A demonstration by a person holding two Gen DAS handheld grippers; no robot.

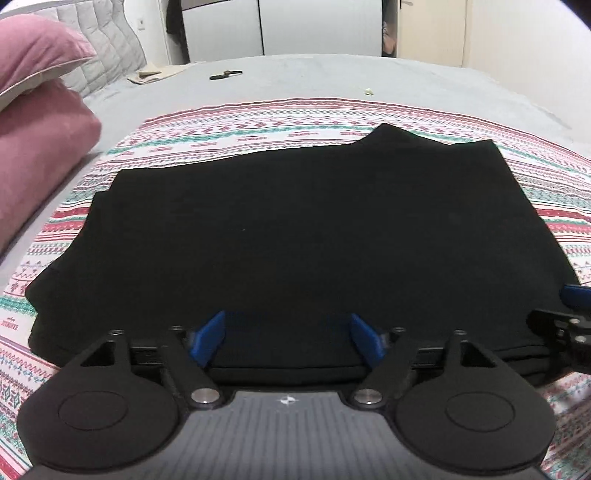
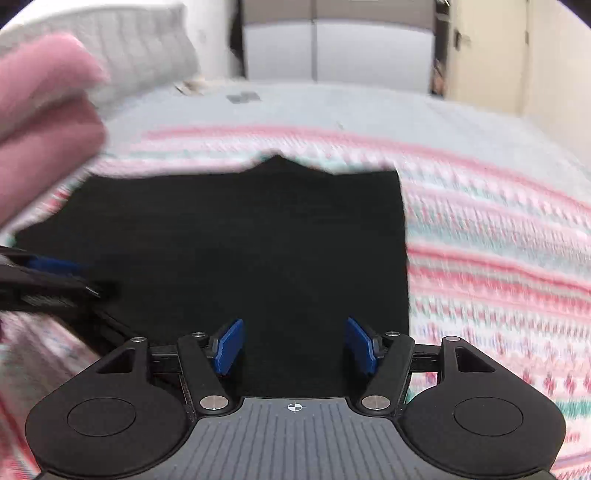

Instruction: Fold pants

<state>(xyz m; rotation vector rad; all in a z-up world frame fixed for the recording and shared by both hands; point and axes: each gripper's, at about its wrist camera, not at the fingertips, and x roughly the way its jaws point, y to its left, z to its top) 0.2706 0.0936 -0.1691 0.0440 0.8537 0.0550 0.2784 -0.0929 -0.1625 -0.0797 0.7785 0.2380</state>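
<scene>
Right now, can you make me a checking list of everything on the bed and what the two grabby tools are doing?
Surface: grey bed with a striped patterned blanket spread on it.
Job's things: black pants, folded into a flat stack on the blanket.
Clutter: small dark object and beige cloth far up the bed.
Grippers: left gripper fingers spread wide at the pants' near edge, nothing pinched; right gripper fingers apart over the pants, grip unclear.
Cables: nothing seen.
Surroundings: pink pillows, quilted headboard, white wardrobe.
</scene>
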